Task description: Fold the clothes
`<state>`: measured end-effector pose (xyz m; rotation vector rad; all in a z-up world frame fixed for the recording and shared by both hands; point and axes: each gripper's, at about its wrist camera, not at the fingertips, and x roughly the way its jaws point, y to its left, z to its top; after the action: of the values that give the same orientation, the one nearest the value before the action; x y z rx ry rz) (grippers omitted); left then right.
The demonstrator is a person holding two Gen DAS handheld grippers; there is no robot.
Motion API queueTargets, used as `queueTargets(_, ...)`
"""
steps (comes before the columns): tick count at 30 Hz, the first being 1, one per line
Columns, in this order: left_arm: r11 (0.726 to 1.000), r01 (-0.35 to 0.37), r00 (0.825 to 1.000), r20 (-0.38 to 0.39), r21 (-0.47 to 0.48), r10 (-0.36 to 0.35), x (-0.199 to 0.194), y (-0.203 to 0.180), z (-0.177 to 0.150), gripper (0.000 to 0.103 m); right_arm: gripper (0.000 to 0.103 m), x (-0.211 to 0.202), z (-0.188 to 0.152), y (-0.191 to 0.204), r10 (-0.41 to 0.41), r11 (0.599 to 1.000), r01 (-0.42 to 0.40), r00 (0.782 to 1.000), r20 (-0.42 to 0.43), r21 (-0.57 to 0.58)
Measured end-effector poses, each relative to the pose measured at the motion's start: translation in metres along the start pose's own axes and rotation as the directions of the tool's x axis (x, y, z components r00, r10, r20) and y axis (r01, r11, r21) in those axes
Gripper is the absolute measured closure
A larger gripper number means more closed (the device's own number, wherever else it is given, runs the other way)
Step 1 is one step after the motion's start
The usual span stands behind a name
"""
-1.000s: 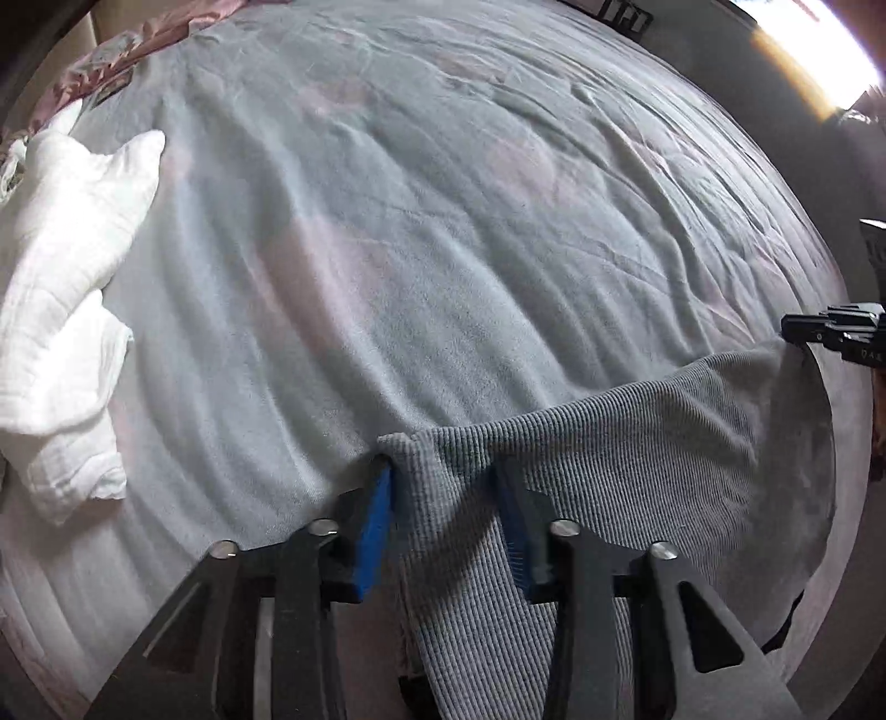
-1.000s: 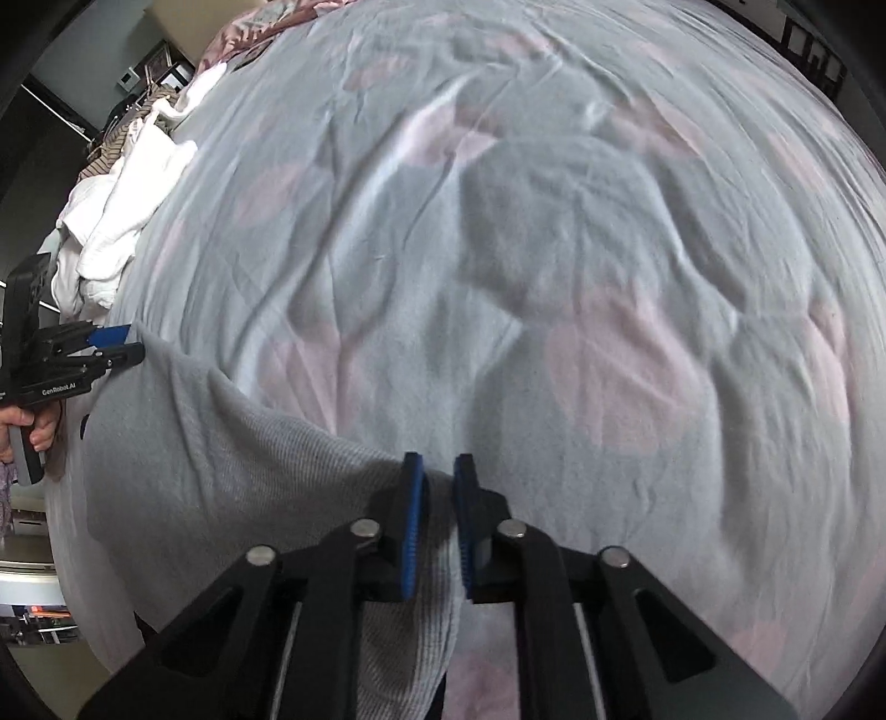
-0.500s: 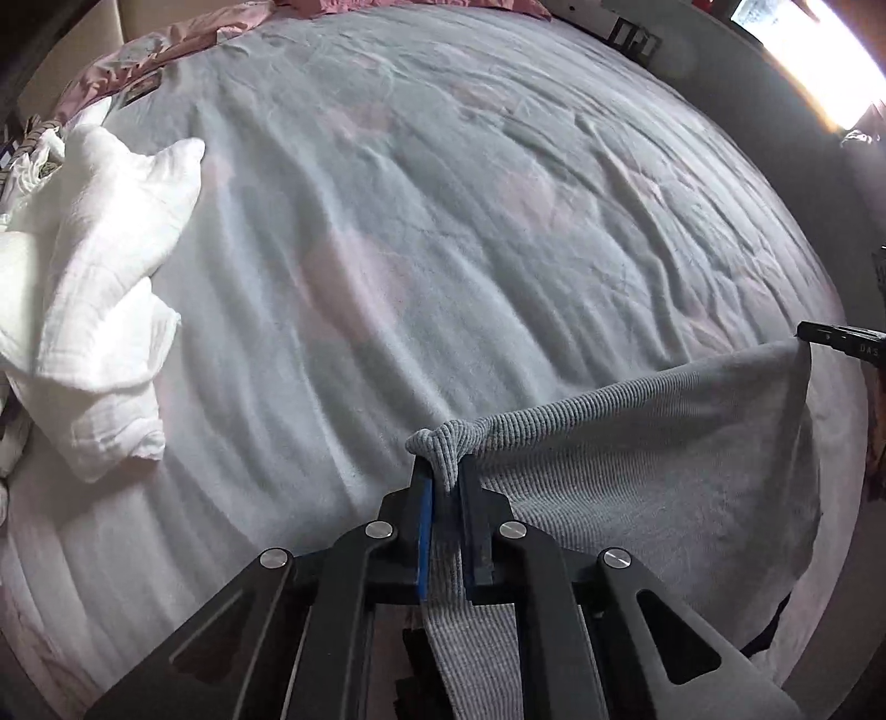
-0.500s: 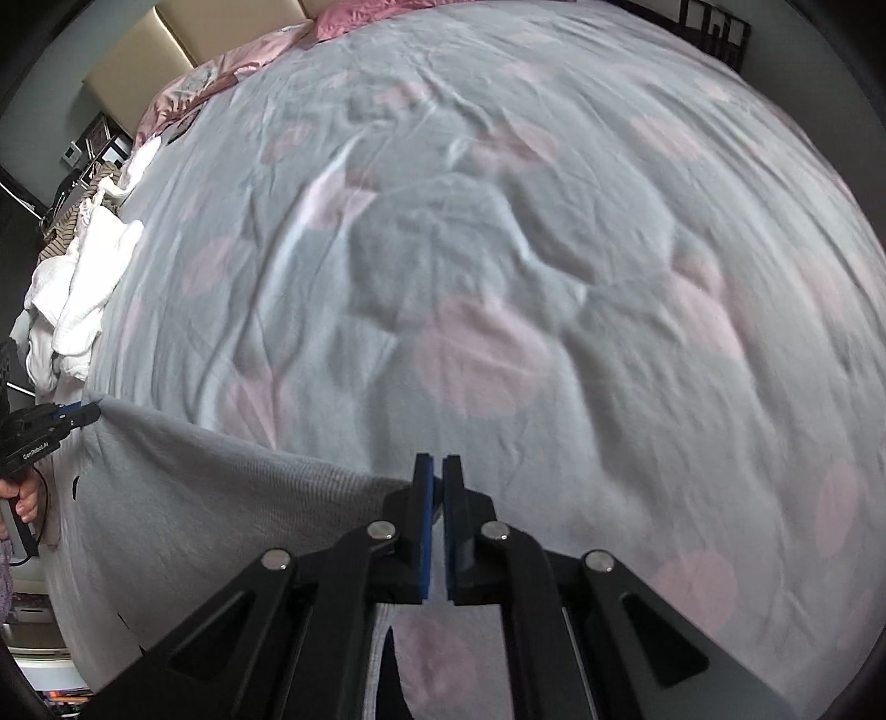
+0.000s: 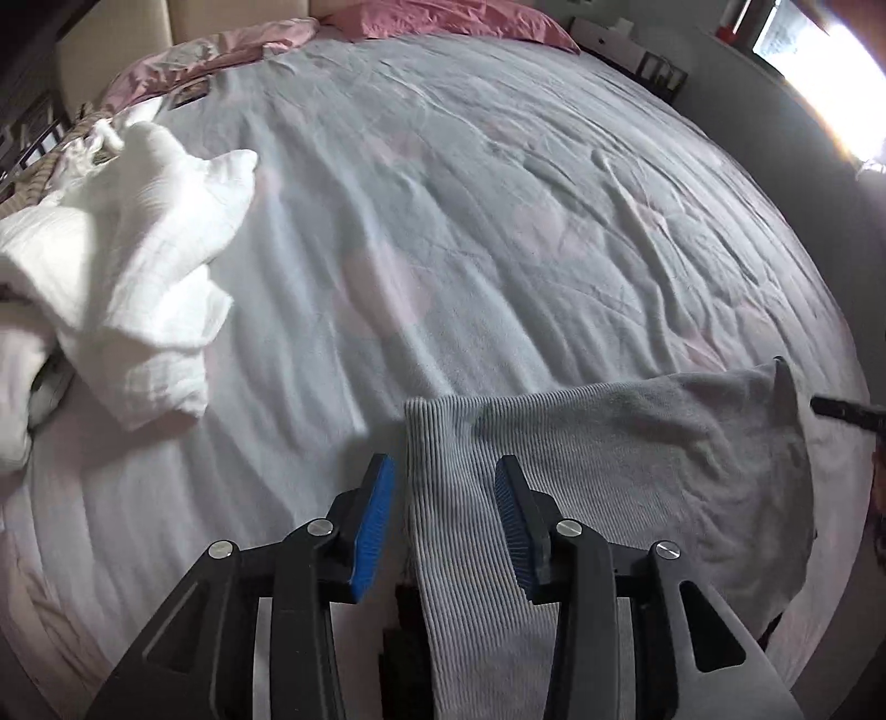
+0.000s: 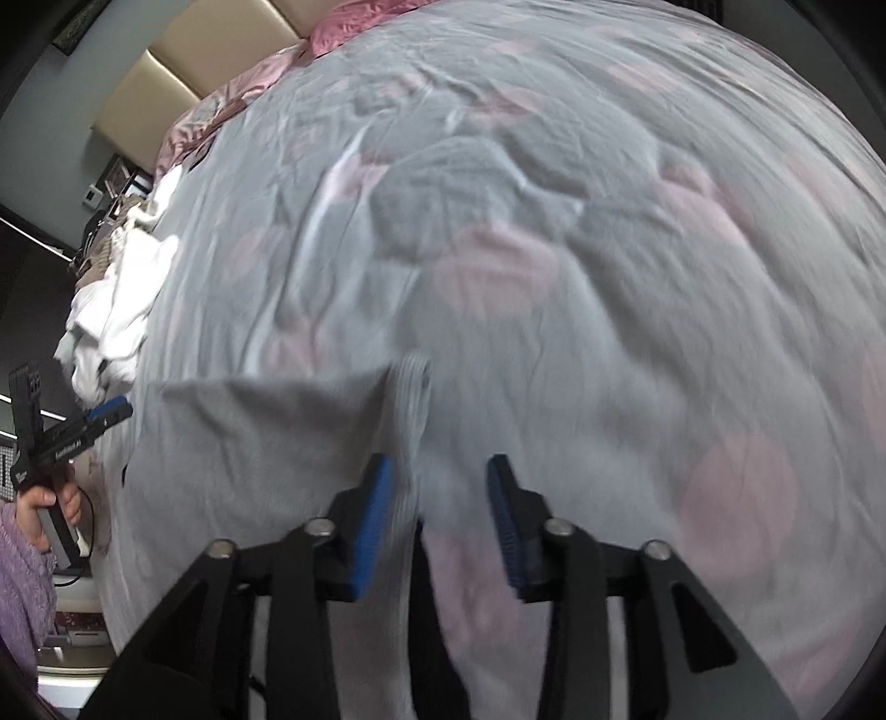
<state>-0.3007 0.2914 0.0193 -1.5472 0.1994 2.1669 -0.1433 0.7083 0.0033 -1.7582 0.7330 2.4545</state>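
A grey ribbed knit garment (image 5: pixel 609 459) lies spread at the near edge of the bed. My left gripper (image 5: pixel 446 498) is open, its blue pads either side of the garment's left corner strip without holding it. In the right wrist view the same garment (image 6: pixel 249 443) lies to the left. My right gripper (image 6: pixel 440 493) is open over its right corner. The left gripper also shows in the right wrist view (image 6: pixel 108 412), at the far left edge of the garment.
The bed has a grey quilt (image 5: pixel 470 221) with pale pink circles. A heap of white clothes (image 5: pixel 111 266) lies at the left side. Pink pillows (image 5: pixel 443 22) and a beige headboard (image 6: pixel 210 61) are at the far end. Bright window light is at the upper right.
Both grippers were shut on the garment's top corners half a second ago; now both have opened and let go, and the garment lies on the bed.
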Motion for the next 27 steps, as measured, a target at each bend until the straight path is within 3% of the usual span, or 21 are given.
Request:
queueTargets(5,0.998,0.02,0.999,-0.045,-0.061,-0.022,-0.01,-0.002,-0.038,0.063,0.054,0.012,-0.033,0.003,0.023,1.0,-0.023,0.998,-0.064,0.005)
queueTargets(10,0.995,0.013,0.997,-0.075,-0.098,-0.02,-0.012,-0.001,-0.071,0.063,0.056,0.023,-0.048,0.003,0.028,0.999,-0.029,0.997,-0.077,-0.017)
queueTargets(17,0.991,0.021,0.995,-0.091,-0.132,-0.034,-0.011,-0.001,-0.093,0.063,0.088,0.039,-0.055,0.009,0.045,0.999,-0.045,0.997,-0.066,0.003)
queueTargets(22,0.989,0.054,0.994,-0.086,-0.134,-0.066,-0.007,-0.004,-0.092,0.063,0.093,0.03,-0.054,0.016,0.047,0.998,-0.045,0.998,-0.048,0.037)
queueTargets(27,0.986,0.083,0.993,-0.072,-0.142,-0.094,-0.015,-0.001,-0.093,0.063,0.094,0.004,-0.051,0.037,0.129,0.986,-0.127,0.992,-0.01,0.11)
